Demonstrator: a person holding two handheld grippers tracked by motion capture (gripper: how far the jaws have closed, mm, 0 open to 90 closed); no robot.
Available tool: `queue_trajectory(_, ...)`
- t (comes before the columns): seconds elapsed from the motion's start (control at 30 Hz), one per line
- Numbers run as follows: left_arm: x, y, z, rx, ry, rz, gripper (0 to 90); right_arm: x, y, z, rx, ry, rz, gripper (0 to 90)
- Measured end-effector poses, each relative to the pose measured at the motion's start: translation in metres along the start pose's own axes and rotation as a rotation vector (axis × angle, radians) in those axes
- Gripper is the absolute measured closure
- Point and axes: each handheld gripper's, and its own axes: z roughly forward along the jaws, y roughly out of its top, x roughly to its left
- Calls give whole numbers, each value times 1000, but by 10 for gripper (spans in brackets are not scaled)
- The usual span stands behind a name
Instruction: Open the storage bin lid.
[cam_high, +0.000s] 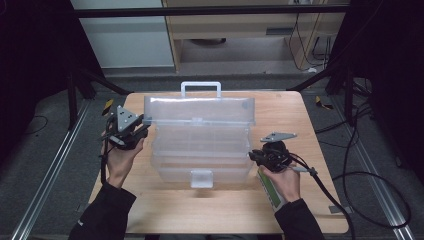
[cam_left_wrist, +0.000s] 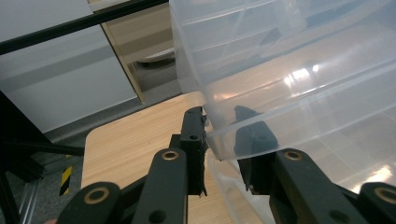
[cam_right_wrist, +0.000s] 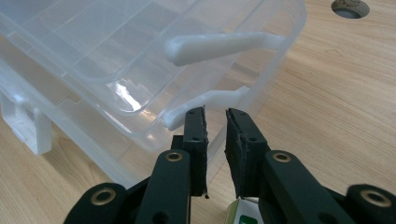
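Note:
A clear plastic compartment box (cam_high: 200, 155) stands in the middle of the wooden table (cam_high: 295, 115), its lid (cam_high: 200, 110) raised upright at the back and its trays stepped out. My left gripper (cam_high: 145, 122) is shut on the lid's left corner (cam_left_wrist: 243, 126); one jaw is outside the plastic and the other shows through it. My right gripper (cam_high: 252, 156) is at the box's right side. Its jaws (cam_right_wrist: 215, 114) stand a narrow gap apart with nothing between them, just short of a white hinge arm (cam_right_wrist: 205, 100).
A green and white carton (cam_high: 270, 192) lies on the table under the right hand. The box has a white handle (cam_high: 201, 85) at the back and a white latch (cam_high: 201, 178) at the front. Cables trail off the table's right side (cam_high: 350, 175). A hole (cam_right_wrist: 350, 7) is in the tabletop.

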Motion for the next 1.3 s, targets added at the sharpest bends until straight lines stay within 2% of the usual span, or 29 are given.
queue_trajectory(0.53, 8, 20, 14, -2, 27, 0, 754, 0, 0, 0, -2, -3, -6, 782)
queue_trajectory(0.73, 14, 25, 19, -3, 5, -28, 760, 1, 0, 0, -1, -12, -18, 781)
queue_trajectory(0.87, 16, 28, 21, -3, -3, -33, 758, 1, 0, 0, -2, -13, -19, 780)
queue_trajectory(1.03, 17, 30, 24, -15, 2, -37, 757, 1, 0, 0, -2, -13, -18, 780)
queue_trajectory(1.3, 19, 36, 29, -6, 11, -40, 758, 2, 0, 1, -4, -15, -17, 778)
